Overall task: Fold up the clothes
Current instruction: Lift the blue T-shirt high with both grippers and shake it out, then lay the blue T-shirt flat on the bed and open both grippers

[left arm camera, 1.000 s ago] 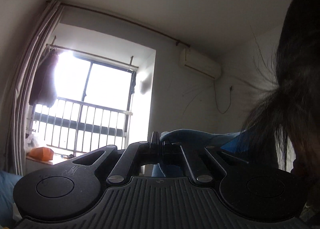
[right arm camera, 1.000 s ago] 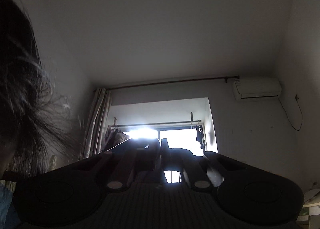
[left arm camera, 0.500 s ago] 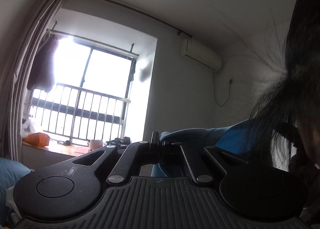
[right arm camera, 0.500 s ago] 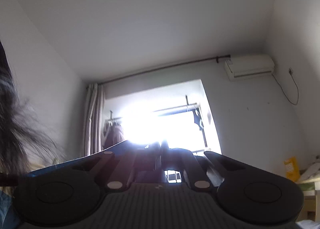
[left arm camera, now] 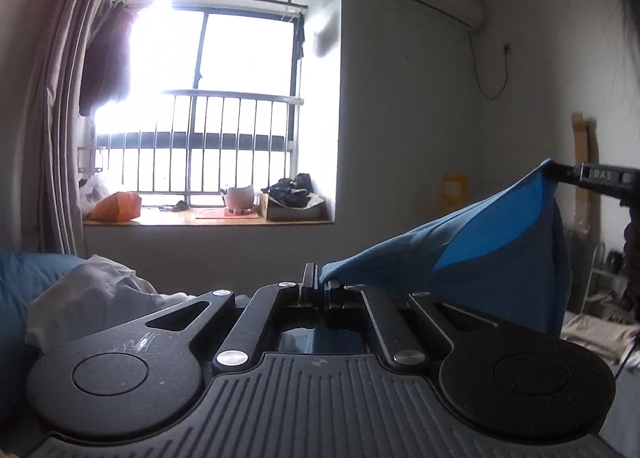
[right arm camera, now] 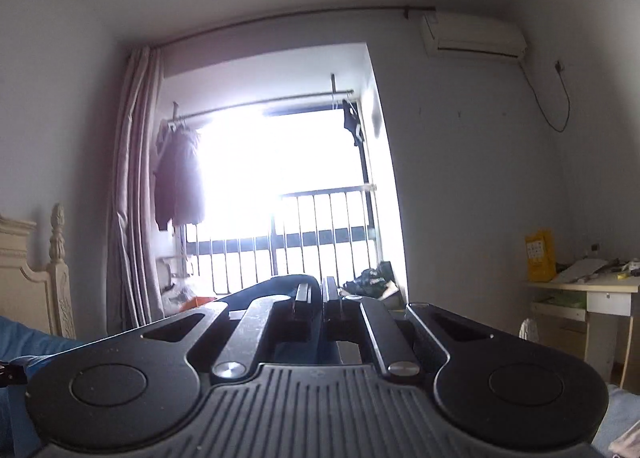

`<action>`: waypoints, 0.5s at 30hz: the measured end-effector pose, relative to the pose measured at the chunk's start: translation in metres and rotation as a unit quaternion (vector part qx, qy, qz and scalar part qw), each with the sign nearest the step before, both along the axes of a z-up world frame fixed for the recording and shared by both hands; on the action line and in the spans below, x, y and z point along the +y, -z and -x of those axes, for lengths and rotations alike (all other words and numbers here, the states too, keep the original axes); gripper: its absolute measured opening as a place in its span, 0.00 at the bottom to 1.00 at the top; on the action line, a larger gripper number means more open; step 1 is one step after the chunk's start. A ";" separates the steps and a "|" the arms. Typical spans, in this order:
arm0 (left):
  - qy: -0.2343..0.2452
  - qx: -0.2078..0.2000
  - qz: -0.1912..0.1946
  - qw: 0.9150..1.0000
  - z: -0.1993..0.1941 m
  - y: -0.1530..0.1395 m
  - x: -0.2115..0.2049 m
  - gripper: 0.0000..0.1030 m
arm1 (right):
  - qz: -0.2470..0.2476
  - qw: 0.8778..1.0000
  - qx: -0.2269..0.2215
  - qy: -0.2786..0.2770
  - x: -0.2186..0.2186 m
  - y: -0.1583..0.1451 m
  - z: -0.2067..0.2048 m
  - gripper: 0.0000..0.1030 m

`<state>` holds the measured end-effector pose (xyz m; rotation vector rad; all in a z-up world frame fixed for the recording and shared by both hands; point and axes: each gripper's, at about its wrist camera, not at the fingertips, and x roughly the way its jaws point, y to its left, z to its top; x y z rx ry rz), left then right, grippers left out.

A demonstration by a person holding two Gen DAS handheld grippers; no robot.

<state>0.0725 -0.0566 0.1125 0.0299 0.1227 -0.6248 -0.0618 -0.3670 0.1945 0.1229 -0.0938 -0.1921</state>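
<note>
- My left gripper [left arm camera: 320, 286]: jaws pressed together, pinching a corner of the blue garment [left arm camera: 492, 254] right at the tips.
- My right gripper [right arm camera: 316, 294]: jaws nearly together w/ a dark fold of cloth caught between them; it looks near-black against the backlight in the right wrist view.
- In the left wrist view the right gripper also shows at the far right edge, black w/ white lettering, nipping the garment's upper corner.
- So the garment hangs in the air betw. the 2 grippers; top edge runs up from my left tips to the right ones, and the rest drapes down below the right corner. Two shades of blue show, brighter inside, darker outer panel.
- Dark hair of the person at the top right edge, left view.
- Below left in the left view: a crumpled white cloth [left arm camera: 92, 290] lying on blue bedding [left arm camera: 24, 270].
- Lower right, left view: beige cloth pile [left arm camera: 596, 334], low down; what it rests on I can't tell.
- Window sill [left arm camera: 208, 218] holds: orange bag [left arm camera: 116, 206], small pot [left arm camera: 239, 196] on a reddish mat, open box [left arm camera: 294, 208] w/ dark items piled in it, contents too small to ID.
- Barred window [left arm camera: 212, 146] is very bright; dark coat [right arm camera: 178, 182] hangs from the rod beside the curtain [right arm camera: 134, 194].
- AC unit [right arm camera: 472, 36] is high on the wall, w/ a cable dropping from it.
- Right view: desk [right arm camera: 580, 290] at right w/ a yellow bag [right arm camera: 540, 256] and small clutter on top; headboard post [right arm camera: 58, 270] at left.
</note>
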 end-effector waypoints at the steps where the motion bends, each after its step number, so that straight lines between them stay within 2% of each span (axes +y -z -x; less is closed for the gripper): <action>1: -0.006 0.001 -0.014 1.000 -0.012 0.006 -0.007 0.01 | -0.004 1.000 0.013 0.002 -0.002 0.008 -0.007 0.04; 3: -0.022 0.014 -0.038 0.999 -0.034 0.023 -0.022 0.02 | -0.030 0.998 0.046 0.004 -0.017 0.026 -0.033 0.04; 6: -0.049 0.051 -0.079 0.994 -0.068 0.062 -0.048 0.09 | -0.061 0.993 0.101 0.014 -0.036 0.062 -0.080 0.07; 7: -0.054 0.075 -0.095 0.991 -0.080 0.078 -0.057 0.23 | -0.066 0.989 0.131 0.014 -0.041 0.082 -0.099 0.16; 8: -0.061 0.112 -0.108 0.986 -0.090 0.097 -0.063 0.28 | -0.074 0.983 0.167 0.014 -0.046 0.100 -0.118 0.25; 9: -0.071 0.152 -0.112 0.979 -0.099 0.115 -0.066 0.36 | -0.090 0.974 0.209 0.018 -0.049 0.127 -0.138 0.50; 10: -0.076 0.191 -0.116 0.972 -0.107 0.131 -0.067 0.38 | -0.108 0.961 0.254 0.017 -0.053 0.155 -0.152 0.65; 13: -0.103 0.266 -0.104 0.953 -0.117 0.162 -0.056 0.39 | -0.157 0.917 0.364 0.033 -0.061 0.233 -0.176 0.65; 15: -0.111 0.291 -0.086 0.946 -0.116 0.170 -0.043 0.42 | -0.186 0.907 0.376 0.032 -0.067 0.247 -0.168 0.65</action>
